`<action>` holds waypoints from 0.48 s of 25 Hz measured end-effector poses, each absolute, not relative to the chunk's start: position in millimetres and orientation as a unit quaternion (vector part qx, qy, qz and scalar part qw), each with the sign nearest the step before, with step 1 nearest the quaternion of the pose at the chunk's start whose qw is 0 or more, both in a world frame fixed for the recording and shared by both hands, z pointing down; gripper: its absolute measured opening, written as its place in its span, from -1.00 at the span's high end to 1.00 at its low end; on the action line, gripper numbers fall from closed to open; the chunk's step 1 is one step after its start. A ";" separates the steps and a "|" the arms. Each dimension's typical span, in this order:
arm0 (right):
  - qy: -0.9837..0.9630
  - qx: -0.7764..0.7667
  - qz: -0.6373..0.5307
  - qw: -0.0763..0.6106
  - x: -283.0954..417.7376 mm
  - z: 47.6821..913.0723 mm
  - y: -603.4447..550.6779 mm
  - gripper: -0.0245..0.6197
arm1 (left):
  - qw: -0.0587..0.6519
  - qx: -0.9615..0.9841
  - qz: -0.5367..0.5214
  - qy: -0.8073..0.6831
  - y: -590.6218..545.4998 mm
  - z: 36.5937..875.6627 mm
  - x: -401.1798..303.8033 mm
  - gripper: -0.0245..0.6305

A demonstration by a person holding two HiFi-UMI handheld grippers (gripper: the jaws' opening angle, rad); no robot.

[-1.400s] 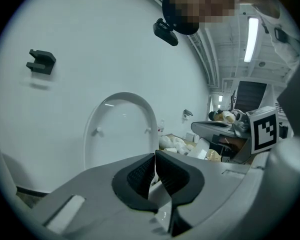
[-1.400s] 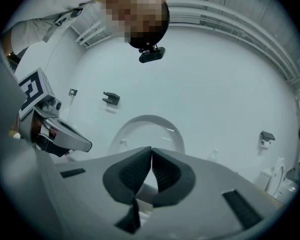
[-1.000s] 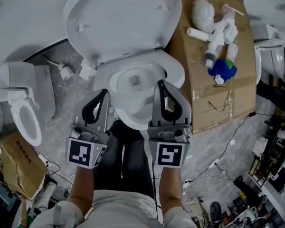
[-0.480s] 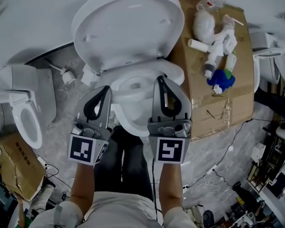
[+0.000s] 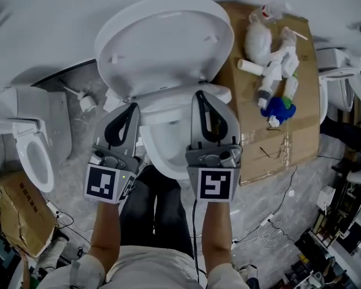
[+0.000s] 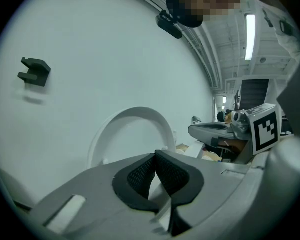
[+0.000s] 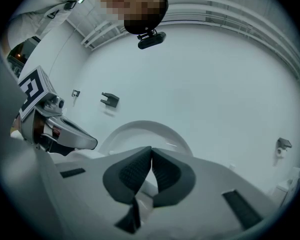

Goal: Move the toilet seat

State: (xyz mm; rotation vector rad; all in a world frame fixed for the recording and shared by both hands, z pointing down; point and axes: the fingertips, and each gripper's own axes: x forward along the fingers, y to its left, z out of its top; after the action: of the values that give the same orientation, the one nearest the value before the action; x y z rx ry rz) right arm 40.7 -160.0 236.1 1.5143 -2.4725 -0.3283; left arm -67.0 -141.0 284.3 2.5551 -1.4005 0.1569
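A white toilet stands in front of me with its seat and lid point(image 5: 162, 41) raised against the wall, and the bowl point(image 5: 168, 143) lies open below. My left gripper point(image 5: 131, 108) hovers over the bowl's left rim and is shut on nothing. My right gripper point(image 5: 200, 95) is over the right rim, also shut and empty, its tip close to the hinge end of the seat. In the left gripper view the pads point(image 6: 155, 156) meet in front of the upright seat point(image 6: 135, 126). The right gripper view likewise has closed pads point(image 7: 151, 151) before the seat point(image 7: 145, 131).
A flattened cardboard box point(image 5: 301, 125) with white plumbing parts point(image 5: 274, 53) and a blue object point(image 5: 278, 109) lies right of the toilet. Other toilets stand at left point(image 5: 30, 143) and far right point(image 5: 343, 71). Torn cardboard point(image 5: 15, 209) and cables cover the floor. A black bracket point(image 6: 35, 71) sticks out of the wall.
Both grippers have moved forward over the bowl toward the raised seat, staying shut and side by side. The seat itself has not moved.
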 end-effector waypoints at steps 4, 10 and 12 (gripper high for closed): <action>-0.845 0.510 -0.112 0.113 39.4 236.7 -168.1 0.97 | 0.107 0.871 0.049 -0.478 -155.3 281.5 -65.1 0.93; -0.848 0.506 -0.116 0.106 35.1 234.4 -187.4 0.97 | 0.103 0.866 0.046 -0.487 -174.2 280.0 -69.7 0.93; -0.849 0.504 -0.119 0.106 33.3 233.9 -194.0 0.97 | 0.101 0.865 0.046 -0.490 -180.3 279.5 -71.5 0.93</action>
State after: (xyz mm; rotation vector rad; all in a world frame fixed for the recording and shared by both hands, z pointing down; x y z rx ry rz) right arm 33.3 -194.0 233.9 1.4835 -2.5014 -0.3500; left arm -71.5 -180.3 279.5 2.5543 -1.4487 0.1350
